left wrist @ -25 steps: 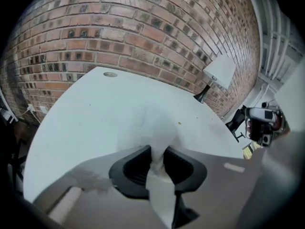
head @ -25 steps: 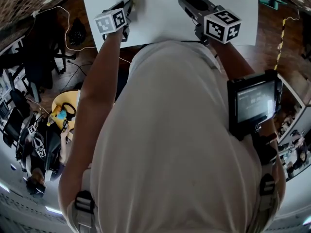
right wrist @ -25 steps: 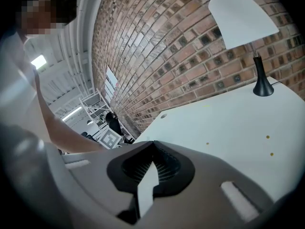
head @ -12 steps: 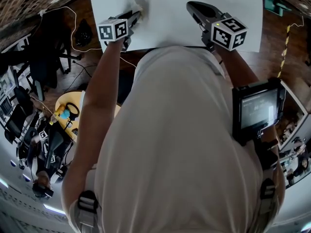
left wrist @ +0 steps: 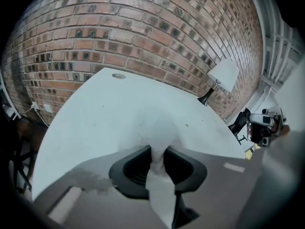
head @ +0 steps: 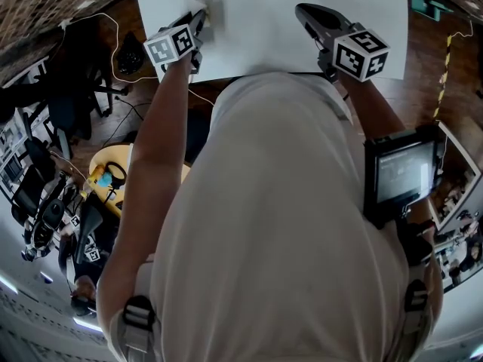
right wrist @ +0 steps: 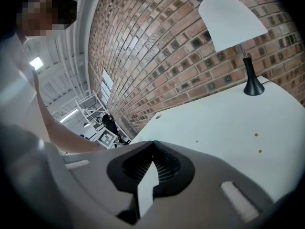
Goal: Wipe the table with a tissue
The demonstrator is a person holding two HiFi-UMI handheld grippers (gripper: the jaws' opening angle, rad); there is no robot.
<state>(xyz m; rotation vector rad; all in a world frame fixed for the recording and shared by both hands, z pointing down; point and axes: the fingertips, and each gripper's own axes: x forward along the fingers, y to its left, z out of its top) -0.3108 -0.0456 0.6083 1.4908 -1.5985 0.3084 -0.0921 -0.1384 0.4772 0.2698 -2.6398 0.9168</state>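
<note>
White table (head: 264, 29) stands before a brick wall (left wrist: 143, 27). We clamp the tissue (left wrist: 156, 130) in our left gripper (head: 201, 17); it touches the table near its left edge. Our right gripper (head: 305, 11) is closed and empty.

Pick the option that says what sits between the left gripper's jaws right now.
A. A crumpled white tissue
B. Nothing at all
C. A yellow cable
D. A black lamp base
A: in the left gripper view, the left gripper has its jaws closed on a crumpled white tissue, whose bunched end rests on the white table.
</note>
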